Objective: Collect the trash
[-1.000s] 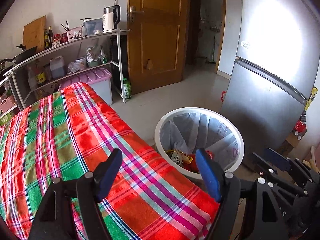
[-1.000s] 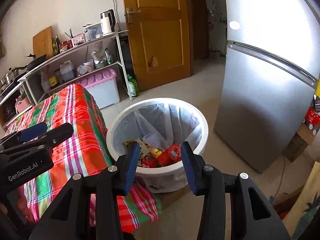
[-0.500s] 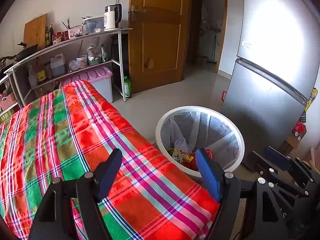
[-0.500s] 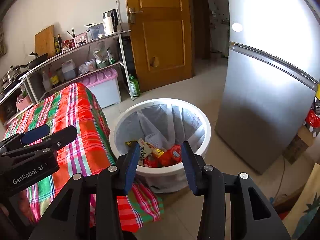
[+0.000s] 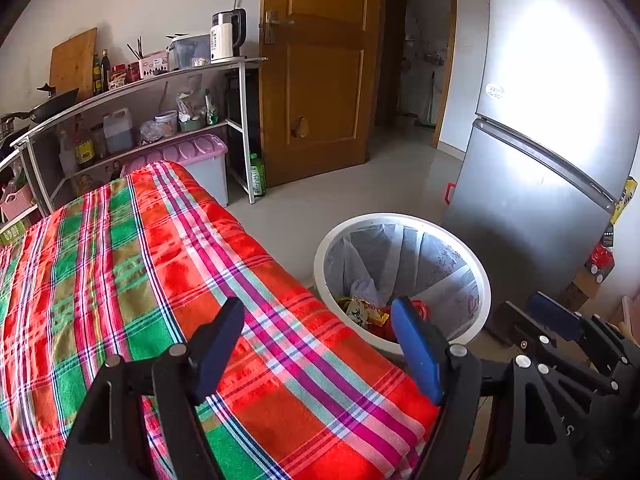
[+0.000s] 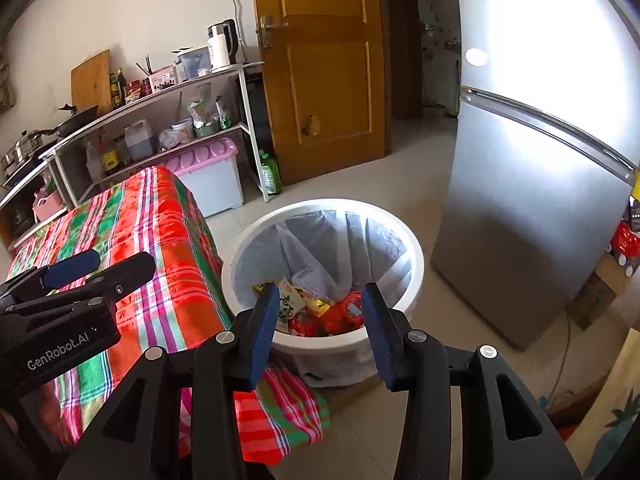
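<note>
A white round trash bin (image 6: 416, 256) with a pale liner stands on the floor beside the table; it also shows in the left wrist view (image 5: 486, 280). Inside lie red and yellow snack wrappers (image 6: 320, 312), also seen in the left wrist view (image 5: 368, 316). My left gripper (image 5: 318, 344) is open and empty above the corner of the plaid tablecloth (image 5: 160, 280). My right gripper (image 6: 318, 312) is open and empty, held above the near rim of the bin. The left gripper (image 6: 72, 276) shows at the left of the right wrist view.
A silver fridge (image 6: 540, 200) stands right of the bin. A wooden door (image 5: 316, 80) is at the back. A metal shelf (image 5: 140, 88) holds a kettle, bottles and jars, with a purple-lidded box (image 5: 192, 156) under it. The tablecloth hangs down to the floor (image 6: 280, 412).
Both grippers have drifted slightly back and up; the bin sits a little lower in each view. Jaws stay open and nothing was picked up or dropped.
</note>
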`<state>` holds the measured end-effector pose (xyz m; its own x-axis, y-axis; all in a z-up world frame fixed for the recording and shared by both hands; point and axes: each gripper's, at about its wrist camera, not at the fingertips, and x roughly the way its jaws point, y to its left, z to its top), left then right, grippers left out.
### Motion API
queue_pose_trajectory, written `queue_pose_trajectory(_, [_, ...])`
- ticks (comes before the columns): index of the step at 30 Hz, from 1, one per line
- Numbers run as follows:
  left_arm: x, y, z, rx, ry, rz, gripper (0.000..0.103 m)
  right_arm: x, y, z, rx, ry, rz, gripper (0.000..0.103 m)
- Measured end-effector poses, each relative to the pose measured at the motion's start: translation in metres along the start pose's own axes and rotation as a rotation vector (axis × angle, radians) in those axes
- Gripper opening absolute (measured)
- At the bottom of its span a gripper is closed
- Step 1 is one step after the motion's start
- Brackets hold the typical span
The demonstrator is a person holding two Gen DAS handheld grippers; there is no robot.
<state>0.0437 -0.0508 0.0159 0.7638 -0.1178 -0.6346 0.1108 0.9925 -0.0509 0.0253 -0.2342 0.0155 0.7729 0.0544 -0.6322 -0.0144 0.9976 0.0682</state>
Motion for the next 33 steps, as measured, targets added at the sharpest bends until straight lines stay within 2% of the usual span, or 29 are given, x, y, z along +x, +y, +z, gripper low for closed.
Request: queue_pose_trajectory(33, [0.0002, 0.0019, -0.0009, 0.006, 0.003, 0.013, 0.078, 0.0005, -0.0006, -0.0003, -0.003, -0.002, 0.006, 0.044])
